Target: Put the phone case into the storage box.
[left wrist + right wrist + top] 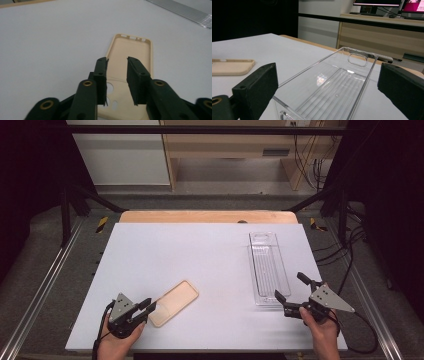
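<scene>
While the left tool (148, 307) hovers over the near end of the beige phone case (174, 302), its jaws stand narrowly apart with the case below the gap, pressing on nothing. Taking the clear plastic tray (268, 268) as landmark: the phone case lies flat well to its left and slightly nearer the person, and the right tool (291, 288) sits at its near end, jaws spread wide to either side of that end without touching the walls. Nothing lies between case and tray. Count: one phone case, one tray, two tools, two hands. The white bench (200, 255) carries both things; a wooden strip (207, 216) runs along its far edge. Beyond the tray stand a wooden cabinet (372, 37), monitors (377, 3) and hanging cables (310, 165); dark curtains flank the bench.
</scene>
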`<state>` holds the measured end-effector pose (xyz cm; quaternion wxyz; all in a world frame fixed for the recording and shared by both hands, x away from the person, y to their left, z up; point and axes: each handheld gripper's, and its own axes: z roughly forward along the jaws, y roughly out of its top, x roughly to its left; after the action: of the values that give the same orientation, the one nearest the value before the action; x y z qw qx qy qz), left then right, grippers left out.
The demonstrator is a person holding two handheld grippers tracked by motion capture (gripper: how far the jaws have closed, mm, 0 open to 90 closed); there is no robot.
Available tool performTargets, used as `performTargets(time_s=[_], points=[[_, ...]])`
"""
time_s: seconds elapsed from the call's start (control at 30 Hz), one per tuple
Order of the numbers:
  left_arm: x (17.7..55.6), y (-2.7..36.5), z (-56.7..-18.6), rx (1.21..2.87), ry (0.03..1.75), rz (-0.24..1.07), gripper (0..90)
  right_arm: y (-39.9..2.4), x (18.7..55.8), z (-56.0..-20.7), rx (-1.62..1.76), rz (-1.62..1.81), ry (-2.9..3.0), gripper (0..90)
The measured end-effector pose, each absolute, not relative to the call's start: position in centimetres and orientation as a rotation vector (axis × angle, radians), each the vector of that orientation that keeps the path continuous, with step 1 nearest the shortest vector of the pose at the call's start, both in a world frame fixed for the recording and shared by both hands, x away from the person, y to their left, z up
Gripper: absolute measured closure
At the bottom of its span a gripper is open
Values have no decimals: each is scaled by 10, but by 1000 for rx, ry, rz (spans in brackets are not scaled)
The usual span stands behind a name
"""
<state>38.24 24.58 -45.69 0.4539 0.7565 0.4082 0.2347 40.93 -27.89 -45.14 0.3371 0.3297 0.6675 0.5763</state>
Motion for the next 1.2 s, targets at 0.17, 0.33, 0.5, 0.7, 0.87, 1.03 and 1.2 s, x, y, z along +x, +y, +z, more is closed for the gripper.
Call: performTargets(time_s=[0.17, 0.33, 0.5, 0.7, 0.87, 1.03, 1.2], points=[[384, 243, -456, 1850, 986, 621, 528, -279, 409, -451, 854, 1498, 1738, 36], [386, 244, -456, 1815, 998, 638, 323, -277, 409, -451, 854, 1498, 1745, 35], [388, 247, -457, 1783, 1013, 645, 146, -275, 410, -451, 848, 1494, 1753, 35], [392, 246, -457, 1769, 989, 661, 30, -274, 410, -451, 846, 1492, 1755, 34], [403, 243, -456, 1771, 970, 660, 27, -274, 410, -452, 854, 1495, 1757, 34], [420, 238, -453, 1786, 955, 650, 26, -276, 409, -453, 854, 1495, 1748, 34], [441, 232, -445, 1831, 924, 622, 27, -277, 410, -453, 858, 1500, 1745, 34]])
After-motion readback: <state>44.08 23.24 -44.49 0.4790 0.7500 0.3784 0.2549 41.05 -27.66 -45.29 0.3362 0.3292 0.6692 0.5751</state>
